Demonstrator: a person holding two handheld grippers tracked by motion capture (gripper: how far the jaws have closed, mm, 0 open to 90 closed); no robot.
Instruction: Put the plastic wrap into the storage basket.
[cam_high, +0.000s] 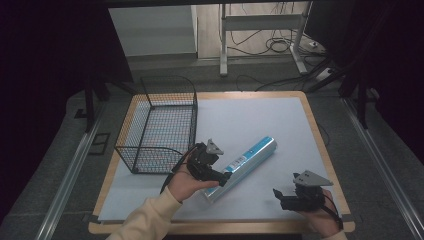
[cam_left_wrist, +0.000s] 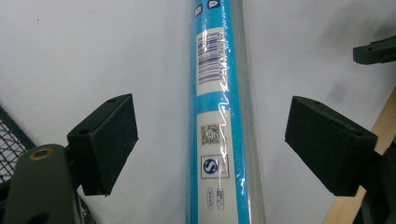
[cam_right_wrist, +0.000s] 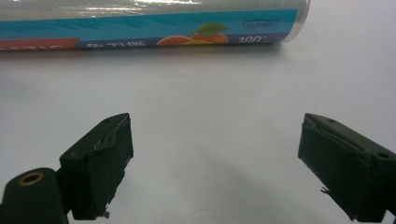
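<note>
A long blue roll in clear wrap (cam_high: 242, 166) lies slantwise on the white table sheet (cam_high: 260, 120). My left gripper (cam_high: 222, 179) is over its near end, held by a hand in a cream sleeve. In the left gripper view the roll (cam_left_wrist: 219, 116) runs straight up between the two black pads (cam_left_wrist: 105, 142), which stand wide apart and do not touch it. My right gripper (cam_high: 276, 196) sits at the front right, open, with nothing between its fingers (cam_right_wrist: 100, 163). The right gripper view shows the roll (cam_right_wrist: 154, 25) lying across the top, well ahead of the jaws.
A black wire basket (cam_high: 160, 127) stands at the left of the table, close to my left hand. The wooden table edge (cam_high: 320, 145) frames the sheet. Beyond the table are a desk frame (cam_high: 260, 35) and cables on the floor.
</note>
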